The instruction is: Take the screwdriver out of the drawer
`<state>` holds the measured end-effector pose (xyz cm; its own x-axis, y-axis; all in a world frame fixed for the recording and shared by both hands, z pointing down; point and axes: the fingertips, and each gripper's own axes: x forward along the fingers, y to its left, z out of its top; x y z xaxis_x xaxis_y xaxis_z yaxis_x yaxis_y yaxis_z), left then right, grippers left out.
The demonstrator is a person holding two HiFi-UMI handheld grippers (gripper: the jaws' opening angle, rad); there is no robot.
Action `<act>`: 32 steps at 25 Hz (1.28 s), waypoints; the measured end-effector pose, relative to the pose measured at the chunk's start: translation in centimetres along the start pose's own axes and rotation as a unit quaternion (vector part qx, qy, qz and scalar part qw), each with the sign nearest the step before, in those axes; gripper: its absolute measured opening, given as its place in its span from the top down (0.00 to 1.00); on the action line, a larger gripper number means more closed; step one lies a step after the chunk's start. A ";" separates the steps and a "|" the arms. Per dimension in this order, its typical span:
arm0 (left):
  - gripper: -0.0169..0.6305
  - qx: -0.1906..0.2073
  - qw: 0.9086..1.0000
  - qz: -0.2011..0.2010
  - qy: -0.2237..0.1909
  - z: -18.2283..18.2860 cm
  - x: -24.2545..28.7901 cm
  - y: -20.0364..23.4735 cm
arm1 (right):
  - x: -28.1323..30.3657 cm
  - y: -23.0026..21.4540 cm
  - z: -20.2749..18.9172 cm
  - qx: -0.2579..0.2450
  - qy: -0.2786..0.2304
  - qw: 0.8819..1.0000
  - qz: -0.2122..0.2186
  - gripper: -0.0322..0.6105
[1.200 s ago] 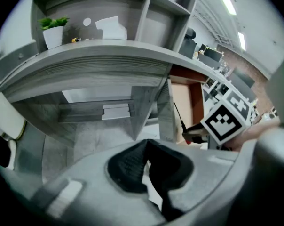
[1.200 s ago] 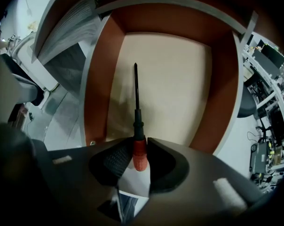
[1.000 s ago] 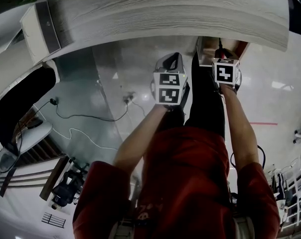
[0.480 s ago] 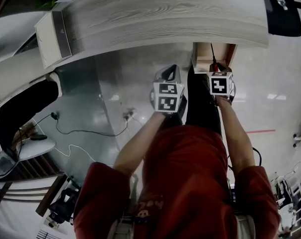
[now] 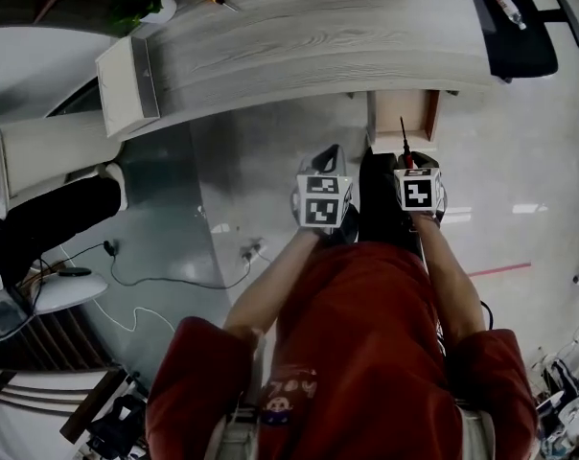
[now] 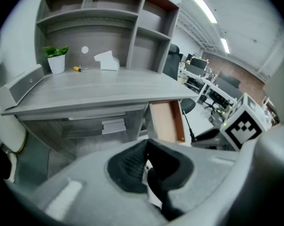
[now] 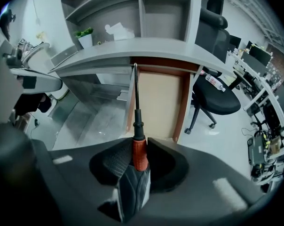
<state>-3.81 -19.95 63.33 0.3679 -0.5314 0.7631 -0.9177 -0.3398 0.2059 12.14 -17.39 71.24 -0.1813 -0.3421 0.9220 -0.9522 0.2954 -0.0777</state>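
Grey wooden desk (image 5: 318, 36) ahead of you, potted plant (image 6: 56, 58) at its back left, black office chair (image 7: 217, 100) to your right, cables (image 5: 146, 281) on the floor.

Place: office, open-plan by the look of it
Desk: long grey wood-grain top (image 6: 99, 86), shelf hutch (image 6: 114, 18) at the back
Seating: black swivel chair (image 7: 216, 98) on casters
Background: rows of more desks with monitors (image 6: 212, 86), strip lights (image 6: 201, 4) overhead
Extras: small potted plant (image 6: 56, 55), cables (image 5: 155, 257) trailing over shiny floor (image 5: 270, 151)

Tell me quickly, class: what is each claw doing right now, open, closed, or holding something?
Left claw: closed, nothing in it.
Right claw: closed on the screwdriver handle.
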 end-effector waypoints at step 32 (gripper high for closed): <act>0.98 0.013 0.995 0.040 -0.092 -0.2 -13.3 0.6 | -14.9 5.1 0.6 0.038 -0.137 0.990 0.016 0.80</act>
<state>-9.26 -12.96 53.46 0.3174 -0.6895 0.6510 -0.9417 -0.3100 0.1308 9.86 -11.27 56.87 -0.2623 -0.5655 0.7819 -0.9585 0.2465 -0.1433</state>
